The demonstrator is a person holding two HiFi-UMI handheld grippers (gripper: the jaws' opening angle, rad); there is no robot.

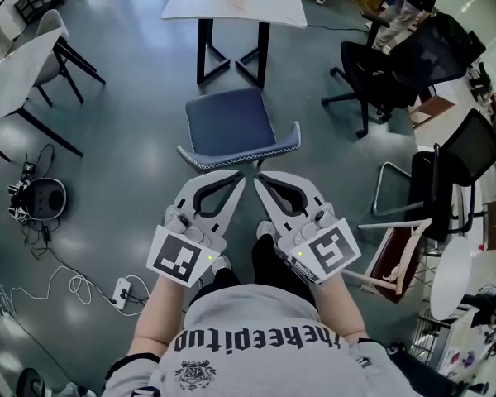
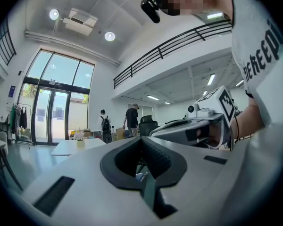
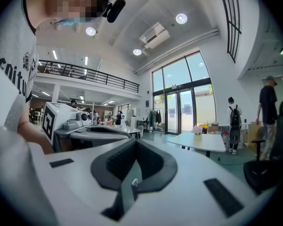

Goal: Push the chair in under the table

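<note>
Well, left tool (image 1: 240, 175) and right tool (image 1: 258, 178) sit clenched, empty, by the chair (image 1: 231, 126); table (image 1: 190, 7) vase (image 2: 81, 143) holds flowers (image 2: 79, 135).

Blue-seated chair (image 1: 231, 126) stands facing white table (image 1: 240, 2), not under it.

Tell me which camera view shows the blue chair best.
The head view: the chair shows from above, seat and curved backrest in full, facing the table. The left gripper view gives only a patterned sliver of it past its jaws; the right gripper view shows none that I can make out.
</note>
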